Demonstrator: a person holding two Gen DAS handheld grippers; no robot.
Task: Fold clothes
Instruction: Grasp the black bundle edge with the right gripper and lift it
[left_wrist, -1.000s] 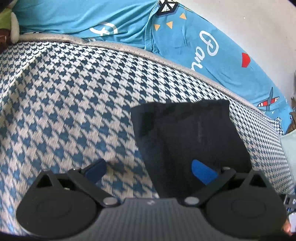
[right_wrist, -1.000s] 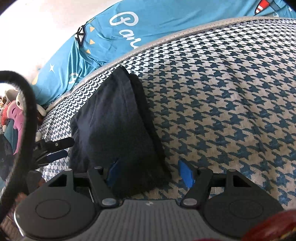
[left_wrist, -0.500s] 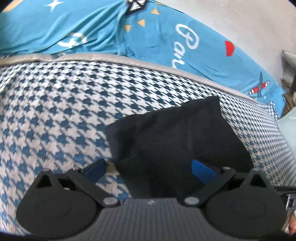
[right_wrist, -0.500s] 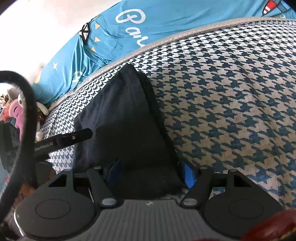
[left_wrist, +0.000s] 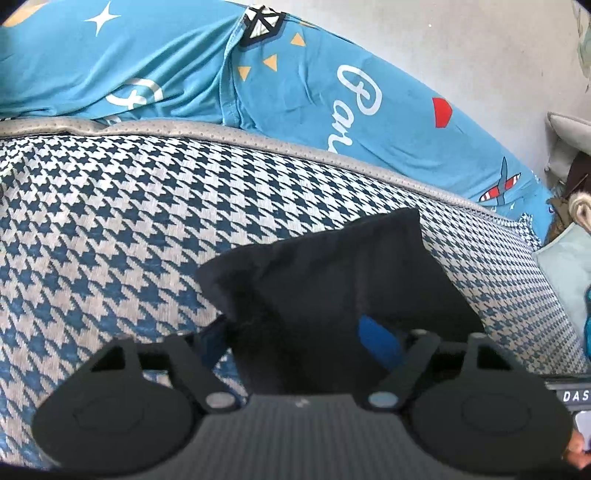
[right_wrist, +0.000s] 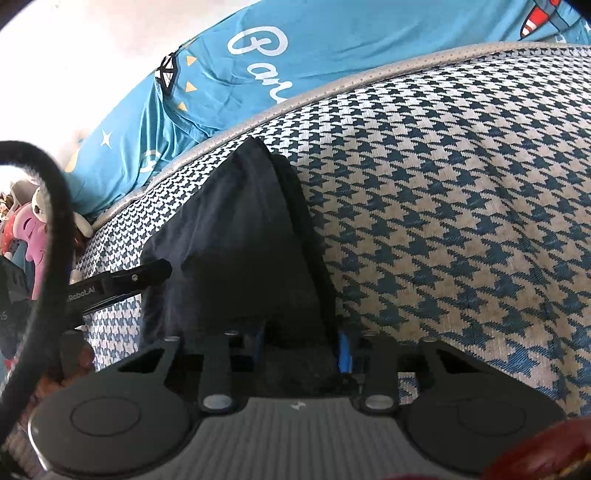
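Here's the folded dark navy garment (left_wrist: 332, 280) lying on the houndstooth bed cover (left_wrist: 110, 229), near the cover's grey piped edge, with the turquoise printed sheet (left_wrist: 177, 70) just beyond it. The left claw (left_wrist: 295, 343) has its jaws spread wide around the near end of the cloth: the right blue pad (left_wrist: 376, 339) rests over the dark fabric, while the left finger sits at the garment's left edge, on the cover side. Over in the right wrist view, the same garment (right_wrist: 240, 243) runs away from the camera as a long dark wedge, its far tip close to the piped edge. The right claw (right_wrist: 299, 347) is drawn in narrow, both blue pads pressed against the bunched near end of the cloth, so it's pinching that end. At the left of that view the other claw's black finger (right_wrist: 122, 280) reaches in and touches the garment's left edge. A black cable (right_wrist: 48, 206) loops across the left side, and plush toys (right_wrist: 33, 221) sit past the bed's edge.
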